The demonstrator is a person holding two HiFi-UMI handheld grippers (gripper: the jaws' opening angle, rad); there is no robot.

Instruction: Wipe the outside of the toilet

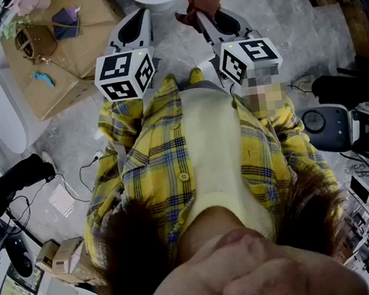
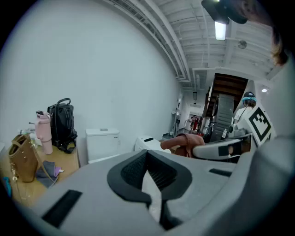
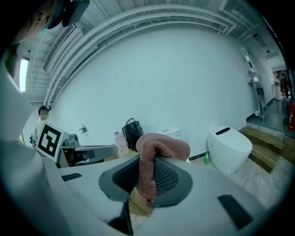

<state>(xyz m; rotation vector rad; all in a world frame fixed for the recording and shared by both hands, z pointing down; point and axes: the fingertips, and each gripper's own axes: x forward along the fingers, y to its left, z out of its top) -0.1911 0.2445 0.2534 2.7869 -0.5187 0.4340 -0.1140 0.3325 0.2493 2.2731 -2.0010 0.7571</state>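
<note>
While the person is holding both tools out in front of a yellow plaid shirt (image 1: 141, 176), the right gripper (image 3: 150, 161) is clamping a reddish-brown cloth (image 3: 161, 145) between its jaws. The cloth is bunching above the jaw tips and one fold is hanging down between the black pads. The toilet (image 3: 229, 148), a white unit with its lid down, is standing on the grey floor against the white wall. In the right gripper view it is lying to the right of the jaws, well apart from the cloth, and nothing is touching it. The left gripper (image 2: 147, 154) is holding its jaws together at the tips with nothing between them, and it is pointing toward the toilet, which is showing just beyond the jaw tips in the left gripper view. Left of the toilet along the same wall, a white box-shaped tank (image 2: 102, 144) is standing. Further left of the toilet, a black backpack (image 2: 62, 122), a pink bottle (image 2: 44, 133) and a tan handbag (image 2: 22, 159) are resting on a brown surface.
</note>
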